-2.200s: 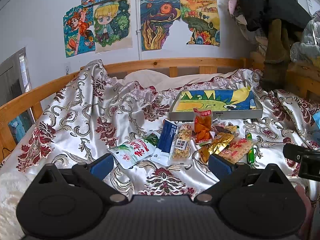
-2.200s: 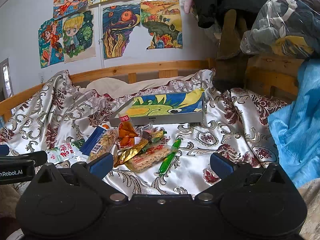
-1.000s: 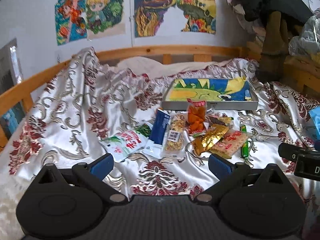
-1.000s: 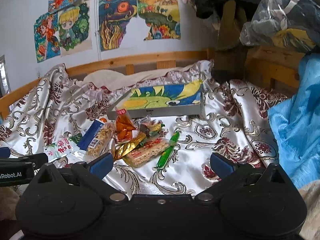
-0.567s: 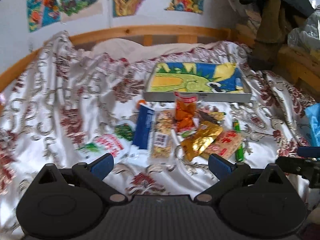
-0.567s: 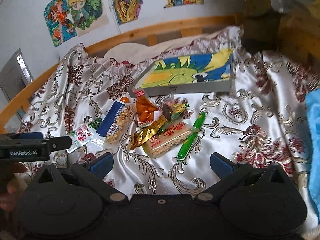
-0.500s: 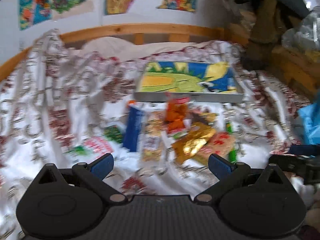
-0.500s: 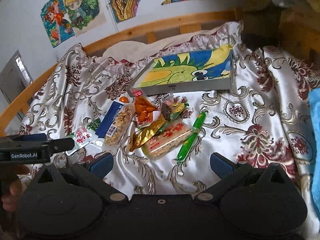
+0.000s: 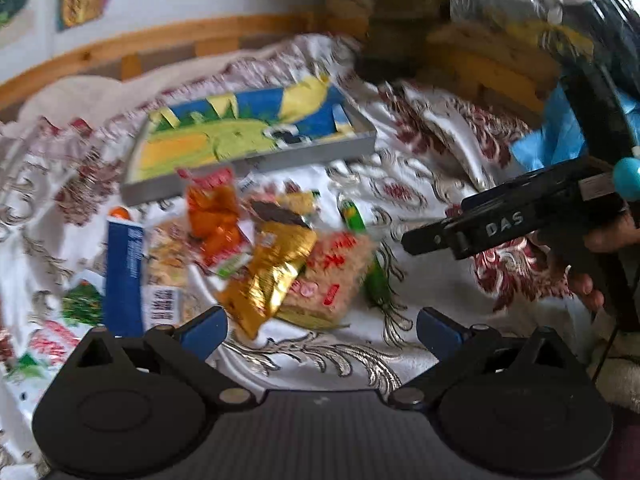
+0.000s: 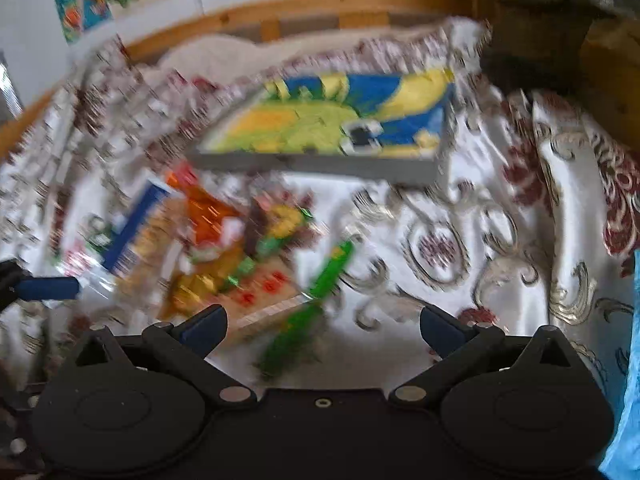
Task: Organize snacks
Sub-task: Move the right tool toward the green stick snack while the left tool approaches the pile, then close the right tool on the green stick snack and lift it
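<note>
Several snack packets lie in a heap on the patterned bedspread: a gold foil packet [image 9: 272, 268], an orange packet [image 9: 212, 220], a blue packet [image 9: 124, 272], a clear cracker pack with red print [image 9: 332, 276] and a green stick [image 9: 370, 264], which also shows in the right wrist view [image 10: 316, 304]. A shallow grey tray [image 9: 248, 162] with a blue, yellow and green picture sits just behind them. My left gripper [image 9: 320, 326] is open and empty just short of the heap. My right gripper [image 10: 320, 330] is open and empty above the green stick. Both views are blurred.
The bedspread [image 10: 500, 240] is rumpled, with a wooden bed rail [image 9: 160, 40] and drawings on the wall behind. Piled clothes and a bag [image 9: 540, 20] stand at the right. A blue cloth [image 10: 632, 360] lies at the right edge.
Both grippers have moved forward and down toward the snack heap, so the packets and tray look larger. The right gripper now reaches in from the right in the left wrist view.
</note>
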Demonstrator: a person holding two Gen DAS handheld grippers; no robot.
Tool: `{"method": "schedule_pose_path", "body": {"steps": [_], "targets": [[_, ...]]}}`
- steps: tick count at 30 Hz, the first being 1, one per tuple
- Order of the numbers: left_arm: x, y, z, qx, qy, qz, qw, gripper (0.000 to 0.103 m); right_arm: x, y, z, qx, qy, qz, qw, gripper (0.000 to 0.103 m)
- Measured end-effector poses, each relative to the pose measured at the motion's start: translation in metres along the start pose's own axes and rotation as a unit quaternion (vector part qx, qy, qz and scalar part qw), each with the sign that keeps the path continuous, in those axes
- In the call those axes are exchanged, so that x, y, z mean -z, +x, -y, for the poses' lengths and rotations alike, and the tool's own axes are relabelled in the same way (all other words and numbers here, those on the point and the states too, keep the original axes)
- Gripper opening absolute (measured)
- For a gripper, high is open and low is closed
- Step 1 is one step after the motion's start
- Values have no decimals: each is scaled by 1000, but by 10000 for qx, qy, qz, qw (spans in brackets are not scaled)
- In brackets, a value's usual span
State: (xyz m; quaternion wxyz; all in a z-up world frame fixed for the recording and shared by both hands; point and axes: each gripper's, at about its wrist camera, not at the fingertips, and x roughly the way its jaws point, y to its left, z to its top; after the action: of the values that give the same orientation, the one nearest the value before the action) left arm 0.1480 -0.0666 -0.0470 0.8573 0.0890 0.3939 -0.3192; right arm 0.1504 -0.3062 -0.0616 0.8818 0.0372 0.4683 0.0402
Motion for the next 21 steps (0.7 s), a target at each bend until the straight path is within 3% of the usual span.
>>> {"method": "schedule_pose_path", "body": {"steps": [3,8,14,17,21], "targets": [[-4,16,-8,229,-187,-219,9993,103,3,17,1,-82,-63,-245,9996,100],[-7,41,-20,698,-412,-559,9951,102,5,29,-14,-135,-615,-197,9978,95],[-3,58,-23,1211,-496,-798,9882,102,2,54,-17,-210,-730,-435,9962,90],[-3,59,-21,1130,-352,-797,9898,102,1,63,-20,-68,-911,-465,9947,88],[-3,61,-23,970,-357,-804,9914,102,-1,63,-21,355,-1149,-495,9915,67]]}}
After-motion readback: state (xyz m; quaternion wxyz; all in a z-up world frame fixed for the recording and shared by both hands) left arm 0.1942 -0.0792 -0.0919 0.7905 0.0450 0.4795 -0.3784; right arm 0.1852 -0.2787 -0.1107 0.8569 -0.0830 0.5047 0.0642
